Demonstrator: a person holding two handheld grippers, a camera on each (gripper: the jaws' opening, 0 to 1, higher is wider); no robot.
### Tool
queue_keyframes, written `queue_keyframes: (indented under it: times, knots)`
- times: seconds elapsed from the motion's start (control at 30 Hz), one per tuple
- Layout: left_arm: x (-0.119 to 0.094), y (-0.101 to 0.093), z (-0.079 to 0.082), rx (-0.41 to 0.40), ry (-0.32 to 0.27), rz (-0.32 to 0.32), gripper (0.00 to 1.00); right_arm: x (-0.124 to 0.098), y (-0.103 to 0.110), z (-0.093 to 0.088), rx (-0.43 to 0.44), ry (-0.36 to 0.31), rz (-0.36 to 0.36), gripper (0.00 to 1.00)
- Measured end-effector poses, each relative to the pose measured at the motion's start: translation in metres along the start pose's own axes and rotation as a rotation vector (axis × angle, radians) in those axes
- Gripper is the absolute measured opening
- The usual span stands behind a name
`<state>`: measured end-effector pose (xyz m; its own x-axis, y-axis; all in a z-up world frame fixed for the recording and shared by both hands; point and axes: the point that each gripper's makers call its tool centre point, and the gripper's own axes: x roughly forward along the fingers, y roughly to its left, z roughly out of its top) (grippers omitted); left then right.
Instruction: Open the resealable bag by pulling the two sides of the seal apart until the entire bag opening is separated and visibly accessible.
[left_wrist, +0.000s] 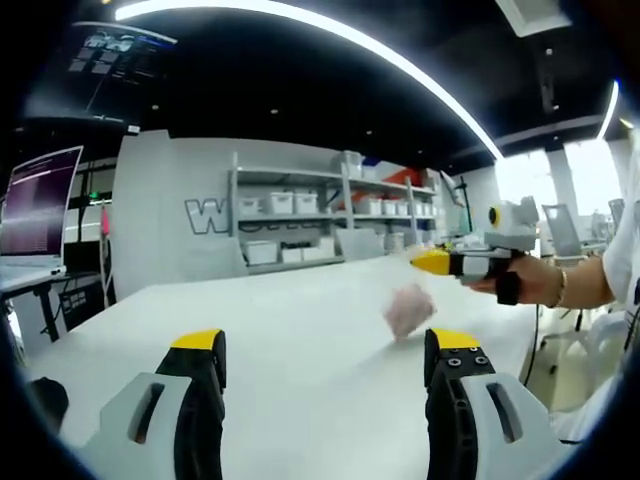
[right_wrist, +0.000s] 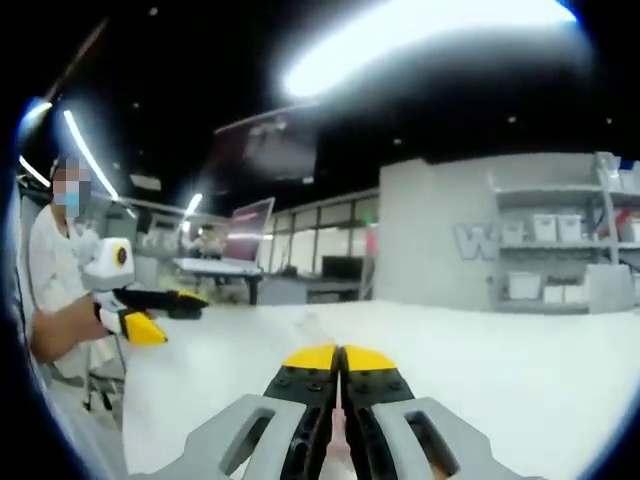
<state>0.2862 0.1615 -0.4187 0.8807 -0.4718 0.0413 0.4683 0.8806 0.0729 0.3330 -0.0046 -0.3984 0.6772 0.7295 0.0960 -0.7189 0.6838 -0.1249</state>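
Two grippers (left_wrist: 325, 365) (right_wrist: 340, 360), one pink bag (left_wrist: 409, 310), one white table (left_wrist: 300, 310), one monitor (left_wrist: 40, 205)

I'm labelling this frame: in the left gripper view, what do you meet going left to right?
Monitor → shelving with white bins → pinkish bag on the table → right gripper → hand.
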Motion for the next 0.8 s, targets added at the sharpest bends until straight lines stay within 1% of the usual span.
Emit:
queue_keyframes:
  times: [0.23, 0.37, 0.47, 0.8]
  knots:
    - [0.000, -0.002, -0.002, 0.002, 0.007, -0.013, 0.78, -0.001, 0.021, -0.001, -0.048, 0.011, 0.042, 0.00]
    - [0.000, -0.004, -0.004, 0.003, 0.015, -0.027, 0.75, -0.003, 0.032, -0.005, -0.107, 0.029, 0.064, 0.00]
    - [-0.001, -0.003, -0.004, 0.009, 0.019, -0.028, 0.74, -0.004, 0.039, -0.009, -0.142, 0.044, 0.078, 0.00]
    - [-0.003, -0.003, -0.002, 0.018, 0.020, -0.033, 0.74, -0.007, 0.069, -0.024, -0.390, 0.110, 0.133, 0.00]
